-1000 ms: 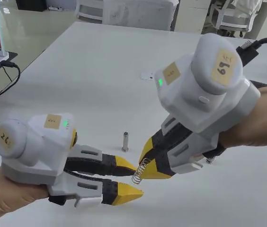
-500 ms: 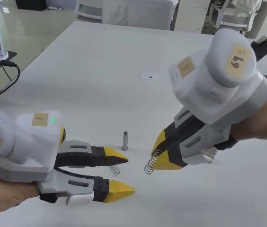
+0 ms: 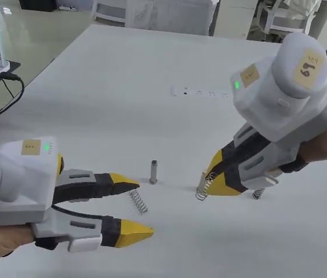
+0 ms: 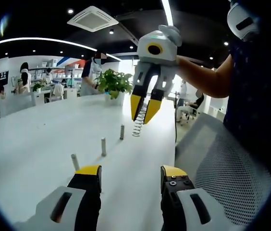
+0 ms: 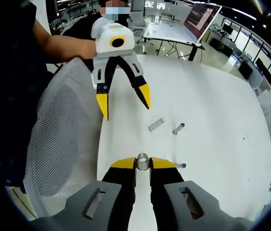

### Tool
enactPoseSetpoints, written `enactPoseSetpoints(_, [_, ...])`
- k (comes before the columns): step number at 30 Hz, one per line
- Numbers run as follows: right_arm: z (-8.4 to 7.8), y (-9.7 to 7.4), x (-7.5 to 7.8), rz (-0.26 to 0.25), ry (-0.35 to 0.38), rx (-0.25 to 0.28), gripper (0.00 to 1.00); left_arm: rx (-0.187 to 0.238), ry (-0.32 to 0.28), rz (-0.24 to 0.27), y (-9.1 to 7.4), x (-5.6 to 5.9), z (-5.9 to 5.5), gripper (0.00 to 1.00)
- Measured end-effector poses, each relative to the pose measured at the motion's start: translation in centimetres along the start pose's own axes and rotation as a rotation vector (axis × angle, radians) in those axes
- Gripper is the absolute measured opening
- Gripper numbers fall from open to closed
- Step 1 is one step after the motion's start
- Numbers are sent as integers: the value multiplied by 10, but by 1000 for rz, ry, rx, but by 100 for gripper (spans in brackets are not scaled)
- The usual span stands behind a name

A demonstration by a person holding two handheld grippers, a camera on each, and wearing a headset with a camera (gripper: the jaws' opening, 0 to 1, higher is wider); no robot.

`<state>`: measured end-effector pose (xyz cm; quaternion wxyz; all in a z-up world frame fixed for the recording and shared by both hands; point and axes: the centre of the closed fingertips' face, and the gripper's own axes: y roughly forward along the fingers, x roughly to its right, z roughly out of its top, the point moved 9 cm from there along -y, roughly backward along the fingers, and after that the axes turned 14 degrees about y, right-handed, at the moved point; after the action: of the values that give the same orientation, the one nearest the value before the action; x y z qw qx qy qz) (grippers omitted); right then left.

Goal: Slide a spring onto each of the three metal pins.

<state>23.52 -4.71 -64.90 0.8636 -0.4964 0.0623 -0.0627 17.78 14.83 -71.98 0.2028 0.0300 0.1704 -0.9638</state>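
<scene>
Left claw [image 3: 144, 208] is gaping wide with nothing in it. A loose spring [image 3: 138, 201] lies on the bench [image 3: 123, 87] just off its tips, and an upright pin [image 3: 153, 172] stands a bit past the upper tip. Further right, the right claw [image 3: 211, 184] is pinched onto a second spring [image 3: 203, 186], which dangles from its tips just beside that pin.

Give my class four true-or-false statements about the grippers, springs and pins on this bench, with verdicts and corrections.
1. The right gripper is shut on a spring. True.
2. The left gripper holds a spring too. False: its jaws are open and empty.
3. Three metal pins stand upright on the table. True.
4. The loose spring sits on a pin. False: it lies on its side on the table, off the pins.
</scene>
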Motion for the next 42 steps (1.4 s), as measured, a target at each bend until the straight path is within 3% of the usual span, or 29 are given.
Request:
enactPoseSetpoints(10, [-10, -5, 26, -71, 47, -19, 8, -12, -24, 43, -10, -3, -7, 50])
enactPoseSetpoints(23, [-10, -2, 44, -110, 60, -53, 8, -21, -42, 67, -17, -2, -11, 54])
enactPoseSetpoints(42, [5, 20, 69, -89, 46, -92, 8, -15, -46, 87, -22, -3, -11, 55])
